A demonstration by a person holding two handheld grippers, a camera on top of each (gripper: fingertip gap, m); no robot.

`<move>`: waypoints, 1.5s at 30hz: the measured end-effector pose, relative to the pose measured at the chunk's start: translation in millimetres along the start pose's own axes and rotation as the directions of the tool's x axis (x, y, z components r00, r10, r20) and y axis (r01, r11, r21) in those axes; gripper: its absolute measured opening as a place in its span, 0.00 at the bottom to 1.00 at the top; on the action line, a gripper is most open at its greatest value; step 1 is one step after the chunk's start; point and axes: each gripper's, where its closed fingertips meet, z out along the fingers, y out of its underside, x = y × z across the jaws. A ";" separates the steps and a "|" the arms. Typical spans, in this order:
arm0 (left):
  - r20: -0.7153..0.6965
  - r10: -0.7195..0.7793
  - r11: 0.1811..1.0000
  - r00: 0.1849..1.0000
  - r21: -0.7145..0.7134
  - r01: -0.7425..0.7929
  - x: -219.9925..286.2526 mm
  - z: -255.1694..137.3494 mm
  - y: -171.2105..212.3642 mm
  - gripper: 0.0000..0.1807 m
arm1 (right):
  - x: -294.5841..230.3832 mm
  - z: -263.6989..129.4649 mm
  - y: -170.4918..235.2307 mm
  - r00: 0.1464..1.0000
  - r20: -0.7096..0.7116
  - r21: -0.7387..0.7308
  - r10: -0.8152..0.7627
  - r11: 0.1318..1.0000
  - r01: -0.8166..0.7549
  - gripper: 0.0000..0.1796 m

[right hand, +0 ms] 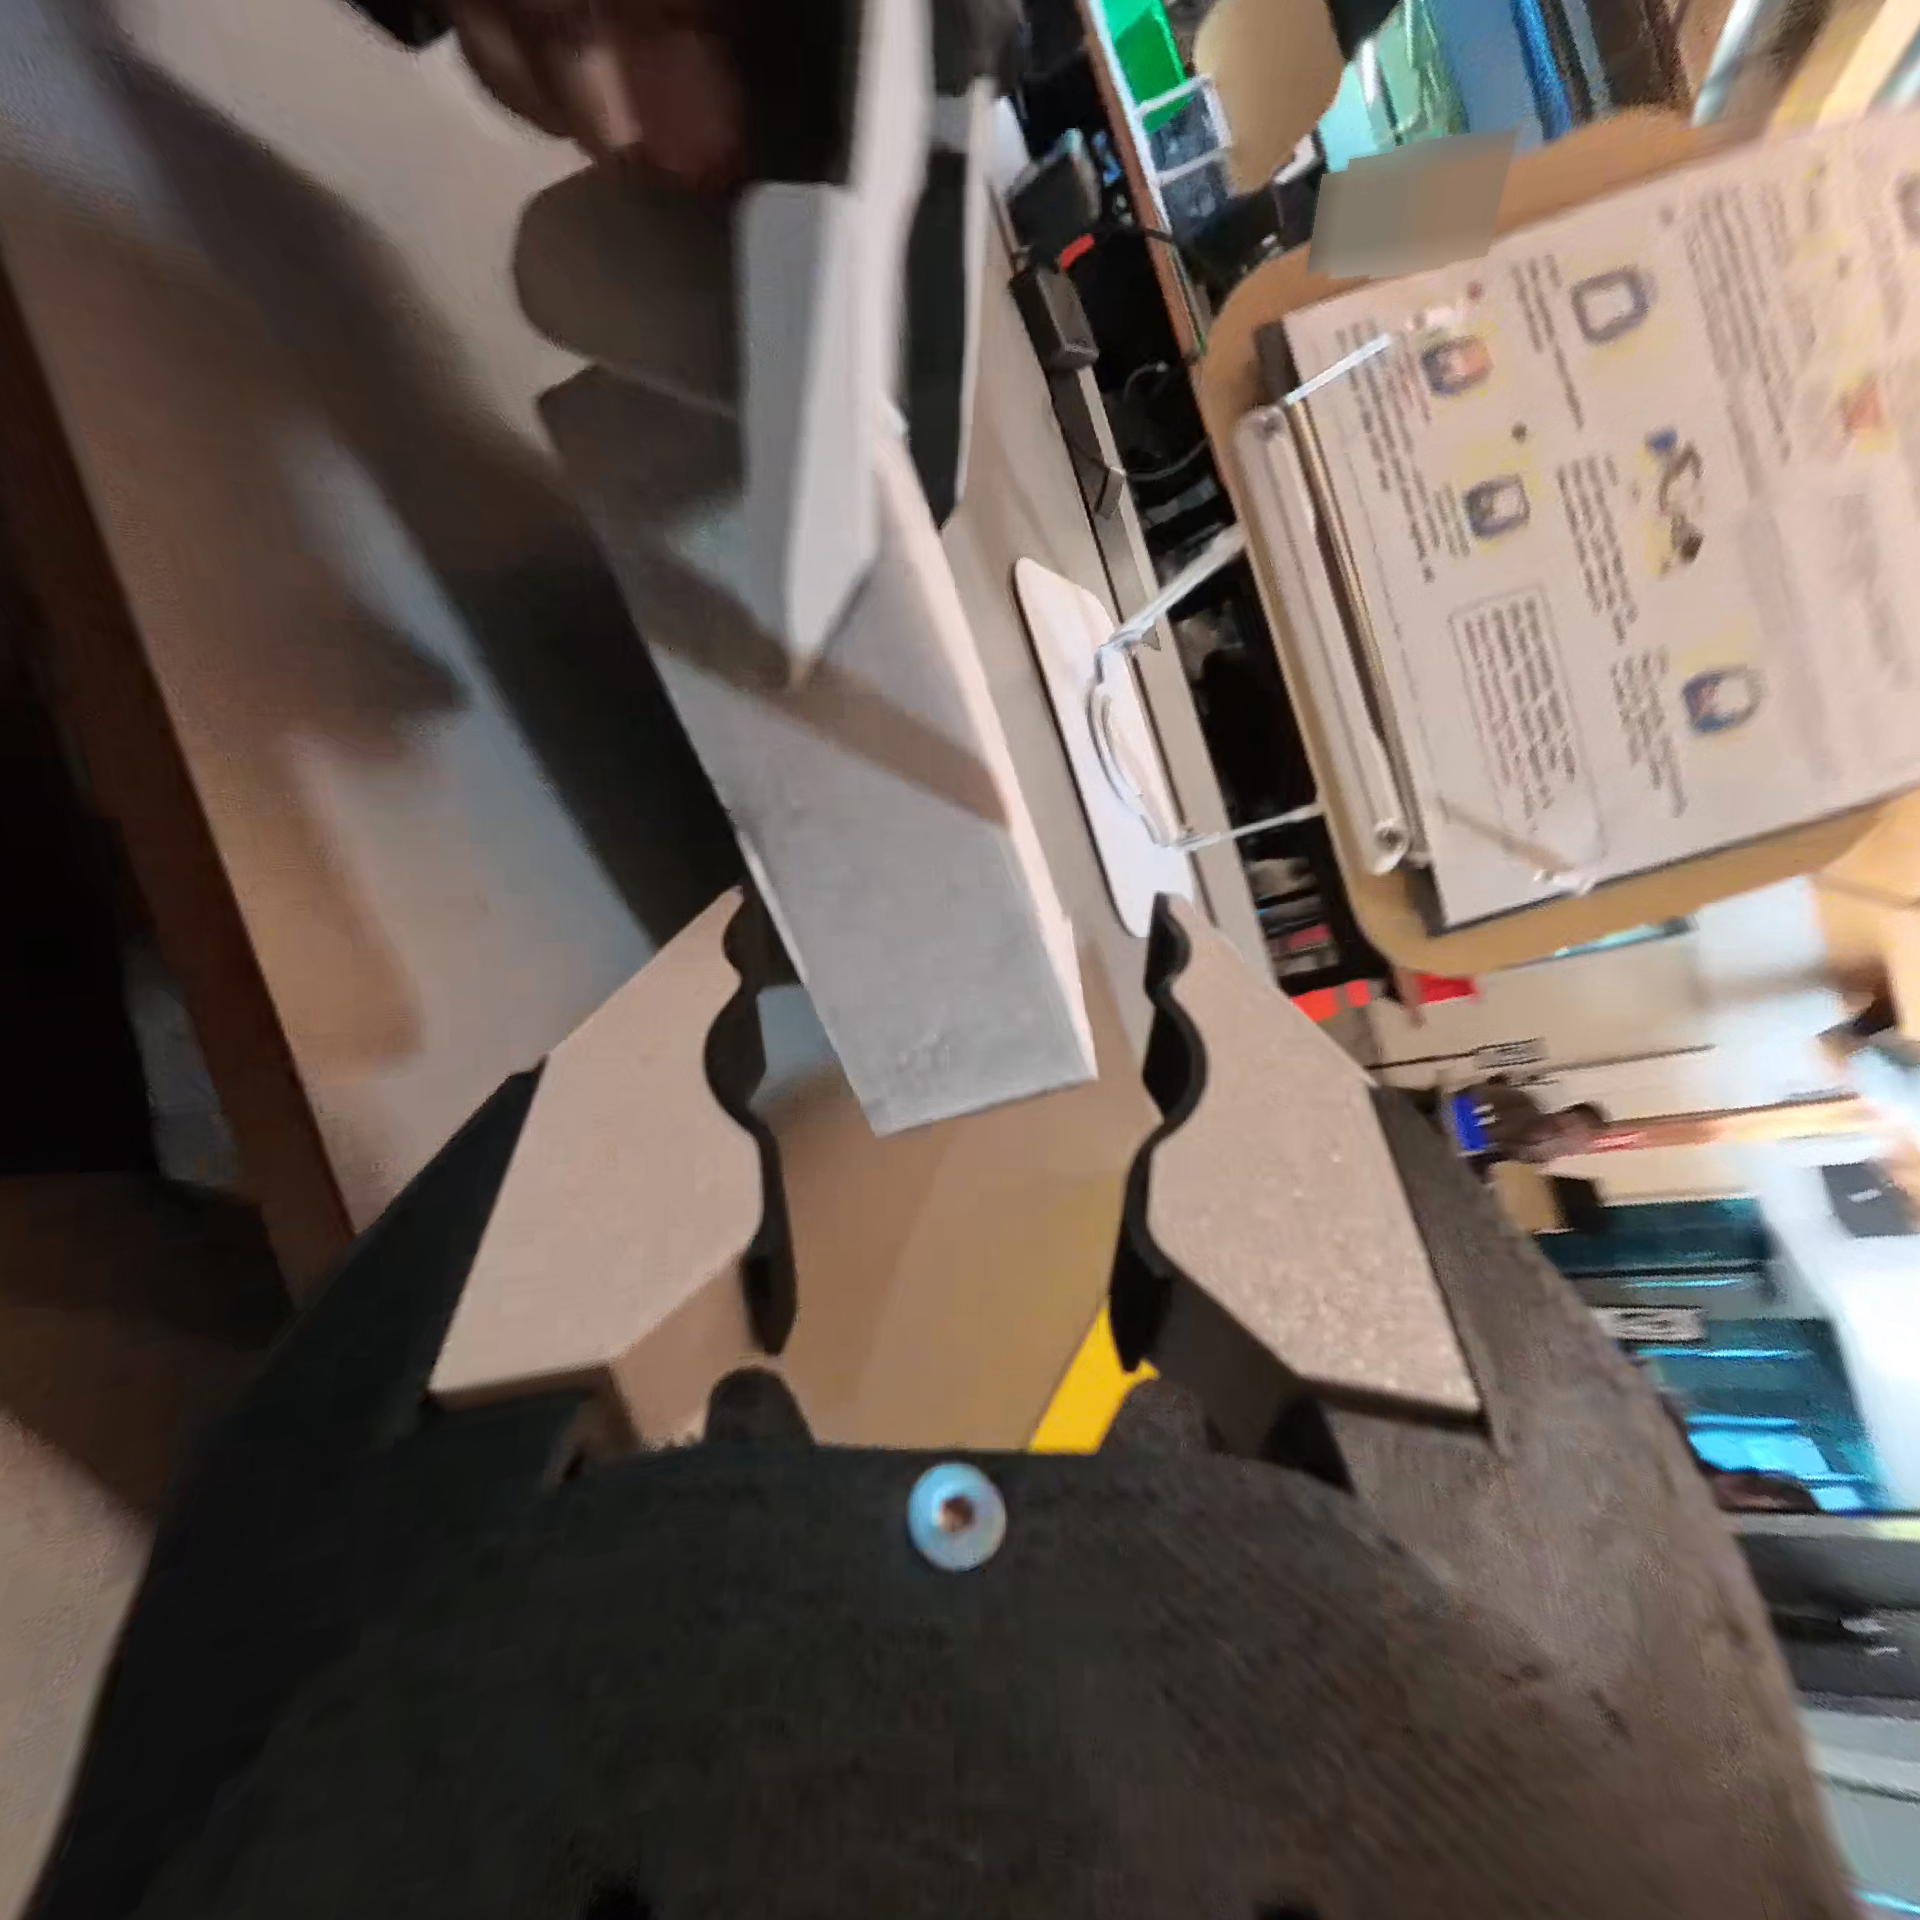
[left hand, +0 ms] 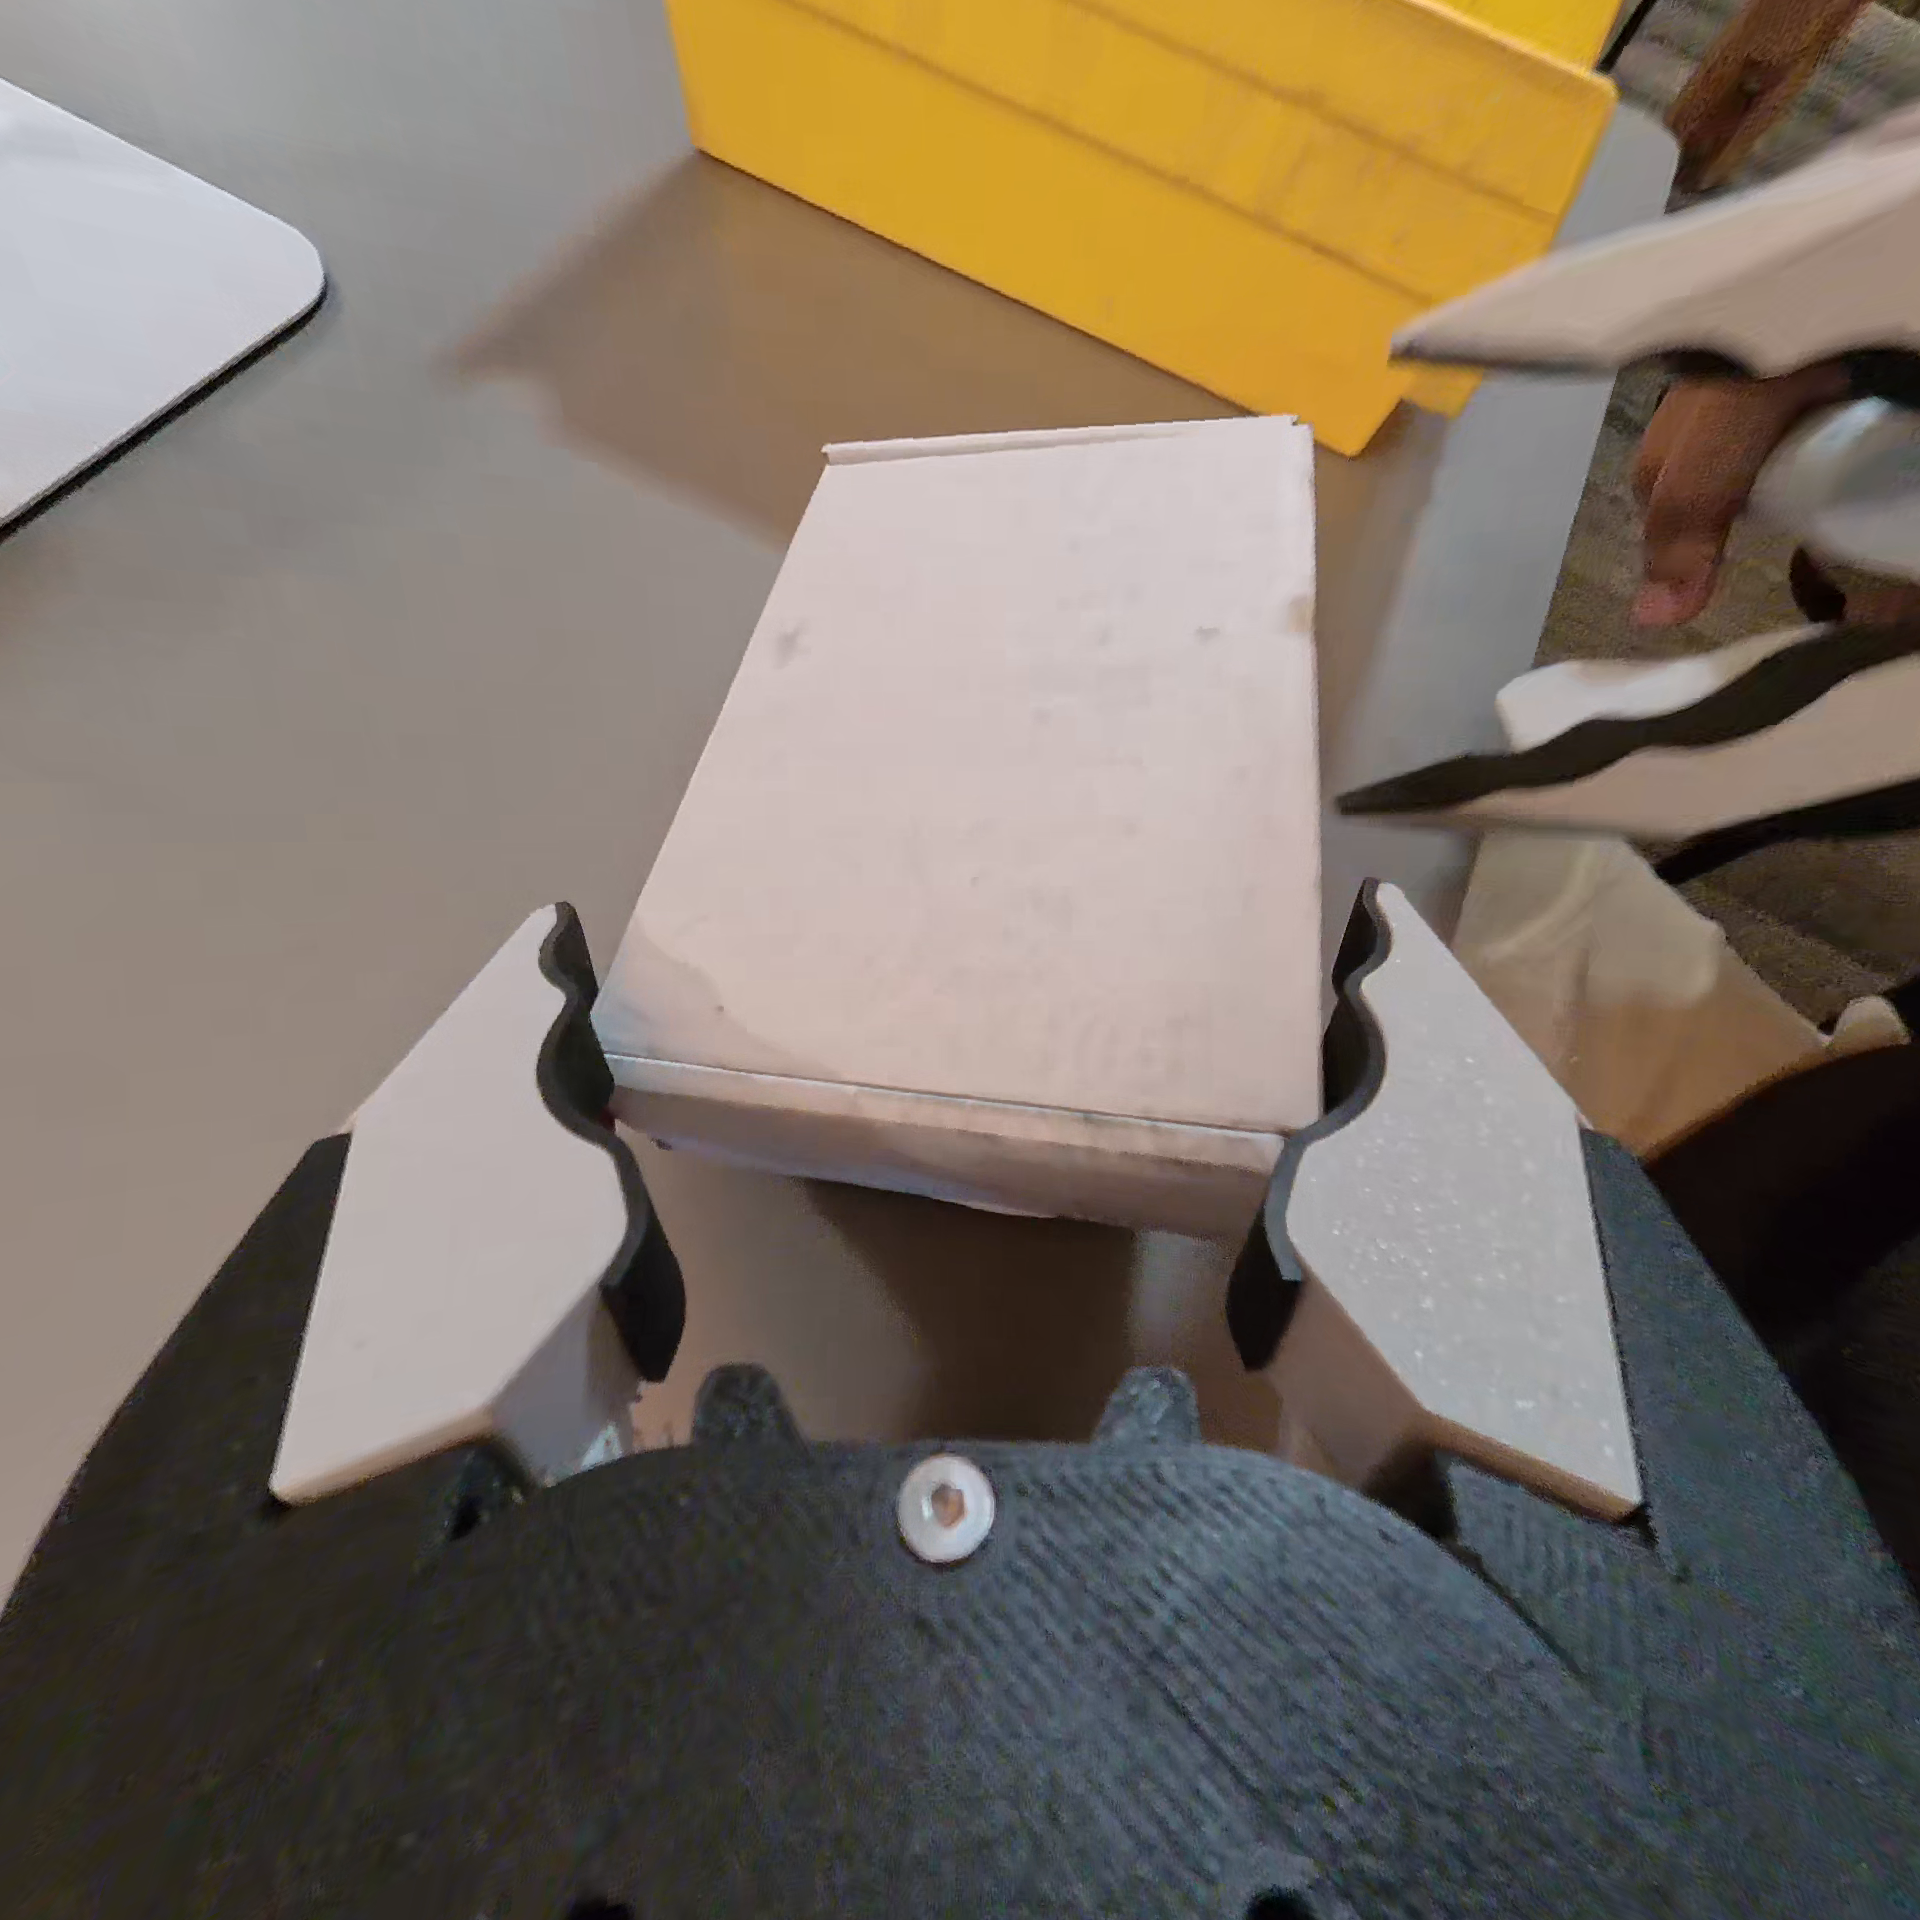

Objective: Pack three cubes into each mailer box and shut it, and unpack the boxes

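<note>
Grey-brown table (left hand: 312, 675), patterned carpet (left hand: 1766, 914) beside it, cluttered shelves (right hand: 1164, 343) beyond.

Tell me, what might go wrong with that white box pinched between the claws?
The left gripper clamps only the near end of the closed mailer box, so the far end could sag or slip out. The box looks lifted off the table; if dropped, it might pop open. The right gripper, open and blurred, could bump the box.

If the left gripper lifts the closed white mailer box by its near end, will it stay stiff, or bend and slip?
The mailer box looks like folded cardboard with crisp edges, so it probably stays fairly stiff. Held only at its near end by the left gripper, the far end may sag or pivot. Its smooth sides might slip, though the fingers have ridged pads.
</note>
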 end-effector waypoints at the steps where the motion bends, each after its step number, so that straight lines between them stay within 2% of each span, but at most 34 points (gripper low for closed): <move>1: -0.001 -0.013 1.000 1.000 0.002 0.013 4.4 1.1 -2.0 0.77 | -5.3 1.2 -1.6 0.998 0.001 -0.012 -0.062 0.998 0.062 0.41; 5: -0.035 -0.076 0.997 0.996 0.029 0.077 22.3 4.4 -11.3 0.76 | -22.0 5.7 -4.6 0.977 0.016 -0.063 -0.213 0.975 0.214 0.44; 8: -0.036 -0.053 0.998 0.998 0.020 0.054 32.2 7.2 -11.0 0.76 | -16.1 6.5 -3.0 0.953 -0.045 -0.124 -0.298 0.949 0.291 0.34; 13: -0.049 -0.034 0.996 0.998 0.076 0.038 37.3 2.1 -17.3 0.71 | -16.2 3.5 -3.0 0.957 -0.031 -0.127 -0.289 0.951 0.283 0.34; 15: -0.004 -0.070 0.991 0.998 0.116 0.070 24.7 -9.1 -24.6 0.71 | -9.8 1.2 0.2 0.953 -0.045 -0.136 -0.299 0.947 0.291 0.33; 19: -0.078 -0.204 0.946 0.976 0.242 0.217 10.2 -46.2 -38.7 0.73 | 33.3 -13.3 -10.0 0.922 -0.172 -0.130 -0.347 0.936 0.328 0.33; 22: -0.091 -0.301 0.897 0.949 0.311 0.314 -5.8 -65.1 -31.7 0.65 | 89.6 -28.9 -9.6 0.853 -0.281 -0.185 -0.440 0.897 0.402 0.33; 25: -0.052 -0.334 0.897 0.941 0.291 0.334 -14.1 -66.8 -8.6 0.64 | 148.4 -42.5 21.3 0.814 -0.317 -0.280 -0.487 0.868 0.410 0.33; 28: -0.042 -0.320 0.907 0.946 0.276 0.319 -11.4 -66.3 -0.9 0.64 | 188.6 -47.9 81.5 0.812 -0.280 -0.380 -0.513 0.835 0.397 0.34; 32: -0.038 -0.284 0.927 0.958 0.244 0.285 -6.2 -57.7 2.0 0.63 | 198.5 -35.7 172.9 0.909 -0.168 -0.433 -0.382 0.857 0.280 0.33; 35: -0.036 -0.266 0.940 0.963 0.214 0.267 -2.1 -51.0 7.5 0.63 | 190.0 -19.2 217.5 0.942 -0.097 -0.454 -0.321 0.856 0.246 0.33; 40: -0.021 -0.251 0.947 0.968 0.203 0.250 -2.4 -46.7 9.2 0.62 | 163.6 13.6 244.5 0.971 0.002 -0.426 -0.239 0.878 0.217 0.33; 45: -0.007 -0.231 0.957 0.973 0.179 0.229 -3.1 -43.5 14.9 0.61 | 149.3 22.5 258.7 0.987 0.035 -0.400 -0.156 0.903 0.157 0.34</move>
